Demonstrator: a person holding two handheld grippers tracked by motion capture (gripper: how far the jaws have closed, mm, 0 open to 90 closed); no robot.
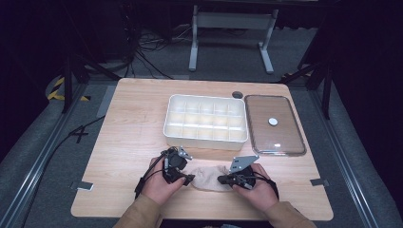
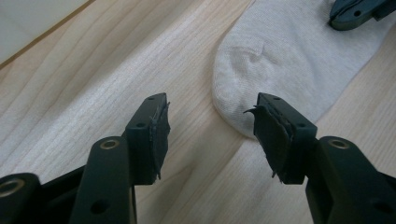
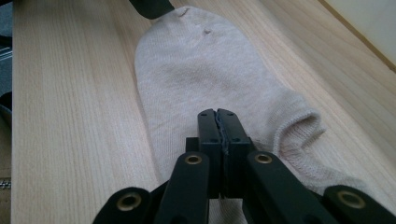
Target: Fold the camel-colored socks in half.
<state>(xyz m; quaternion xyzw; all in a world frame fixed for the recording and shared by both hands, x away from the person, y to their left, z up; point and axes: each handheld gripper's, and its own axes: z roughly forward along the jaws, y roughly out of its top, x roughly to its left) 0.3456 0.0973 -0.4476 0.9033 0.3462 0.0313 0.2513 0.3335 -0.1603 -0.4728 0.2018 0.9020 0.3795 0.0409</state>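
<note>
- The right tool [image 3: 218, 114], matte black, has its jaws pressed together over the ankle end of a beige knit sock [image 3: 201, 70], no cloth visibly pinched.
- The left tool [image 2: 210, 126] stands apart, the sock's rounded toe just ahead.
- The sock lies flat on the pale wood-grain desk [image 1: 133, 123], near its front edge.
- Farther back: a white compartmented tray [image 1: 205, 140] and a clear lid [image 1: 256, 111].

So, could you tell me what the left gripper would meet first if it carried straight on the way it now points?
Most likely the sock. The left gripper points down at the table with its jaws open, and the sock's rounded toe end lies just ahead between them. Depth is hard to judge, so bare wood could come first.
</note>
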